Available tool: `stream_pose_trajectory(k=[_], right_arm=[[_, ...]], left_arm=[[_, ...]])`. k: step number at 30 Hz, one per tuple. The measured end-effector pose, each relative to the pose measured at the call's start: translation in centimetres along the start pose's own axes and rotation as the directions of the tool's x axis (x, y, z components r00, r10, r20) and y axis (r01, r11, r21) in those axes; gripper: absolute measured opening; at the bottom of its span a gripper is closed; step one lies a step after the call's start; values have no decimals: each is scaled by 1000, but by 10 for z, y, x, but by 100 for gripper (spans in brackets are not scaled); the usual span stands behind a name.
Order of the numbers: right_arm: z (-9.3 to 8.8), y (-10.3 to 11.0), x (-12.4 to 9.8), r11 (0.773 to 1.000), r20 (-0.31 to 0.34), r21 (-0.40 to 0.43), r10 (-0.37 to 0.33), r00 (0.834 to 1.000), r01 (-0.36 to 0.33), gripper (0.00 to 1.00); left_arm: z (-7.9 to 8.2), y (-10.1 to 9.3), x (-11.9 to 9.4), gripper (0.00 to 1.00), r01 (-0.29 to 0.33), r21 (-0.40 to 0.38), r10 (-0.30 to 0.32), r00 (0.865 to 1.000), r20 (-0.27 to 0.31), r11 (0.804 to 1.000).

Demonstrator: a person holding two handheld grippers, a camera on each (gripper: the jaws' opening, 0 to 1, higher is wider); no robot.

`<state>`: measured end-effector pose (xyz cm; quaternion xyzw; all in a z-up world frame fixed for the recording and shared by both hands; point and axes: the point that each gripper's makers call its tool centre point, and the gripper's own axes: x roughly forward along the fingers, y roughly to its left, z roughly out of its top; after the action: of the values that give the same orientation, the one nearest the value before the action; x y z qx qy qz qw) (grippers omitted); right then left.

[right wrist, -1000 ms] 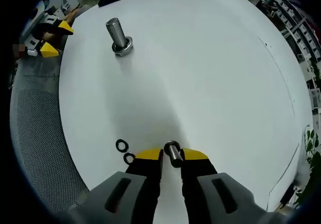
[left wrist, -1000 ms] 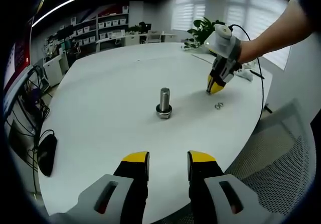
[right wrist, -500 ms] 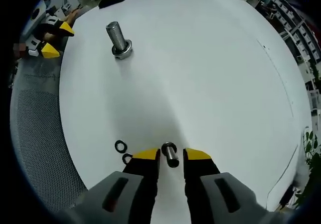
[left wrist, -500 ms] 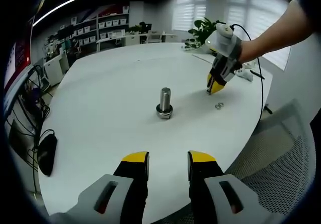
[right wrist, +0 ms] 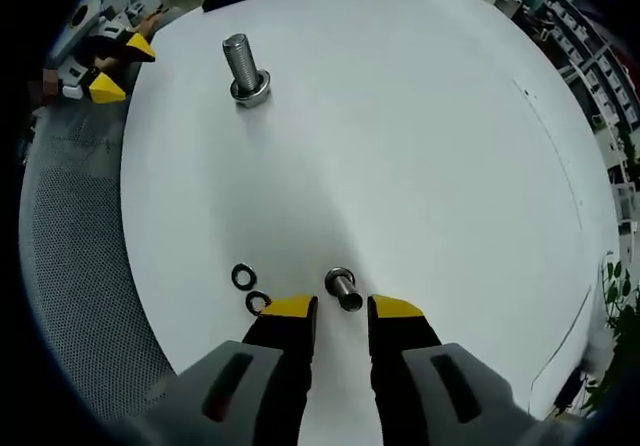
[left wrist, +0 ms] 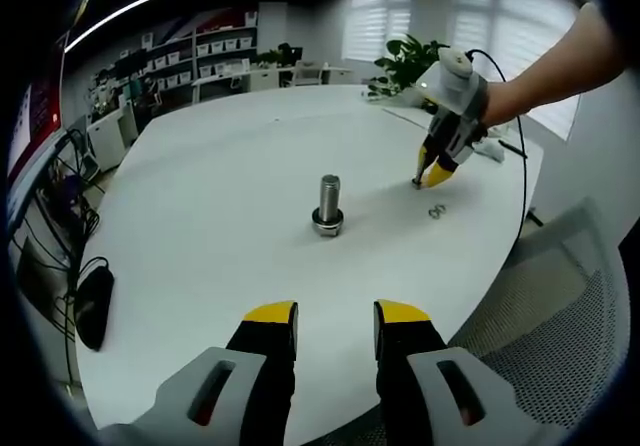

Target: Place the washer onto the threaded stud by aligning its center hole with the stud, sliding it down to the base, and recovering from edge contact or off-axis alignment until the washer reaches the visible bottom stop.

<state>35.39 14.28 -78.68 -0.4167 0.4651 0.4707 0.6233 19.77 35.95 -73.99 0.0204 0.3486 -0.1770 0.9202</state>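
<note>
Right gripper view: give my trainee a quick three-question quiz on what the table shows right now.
1. True or false: the large threaded stud stands upright on the white table.
2. Multiple choice: in the right gripper view, how many loose washers lie on the table beside the right claw? A) one B) two C) four
3. Fill in: the right claw's jaws stand ___, gripping nothing.

Key: 1 true; 2 B; 3 open.
</note>
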Motion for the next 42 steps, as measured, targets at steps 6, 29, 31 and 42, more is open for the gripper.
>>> stream_pose_trajectory(k=[6, 29, 31, 42], right_arm=[[-6, 2, -4, 1000, 5, 21, 0, 1000, 0, 25], [-24, 13, -8, 998, 29, 60, 9, 1000, -11, 26], [-25, 16, -7, 998, 26, 58, 14, 1000, -16, 26], [-18, 31, -10, 997, 71, 74, 29, 997, -35, 28]], left_arm=[[0, 0, 0, 29, 1, 1, -1, 1000, -1, 1000], [0, -1, 1, 29, 1, 11, -1, 1000, -2, 1000], [1, -1, 0, 29, -1, 9, 1, 1000, 2, 1000], [1, -1, 0, 29, 1, 15, -1, 1000, 3, 1000]])
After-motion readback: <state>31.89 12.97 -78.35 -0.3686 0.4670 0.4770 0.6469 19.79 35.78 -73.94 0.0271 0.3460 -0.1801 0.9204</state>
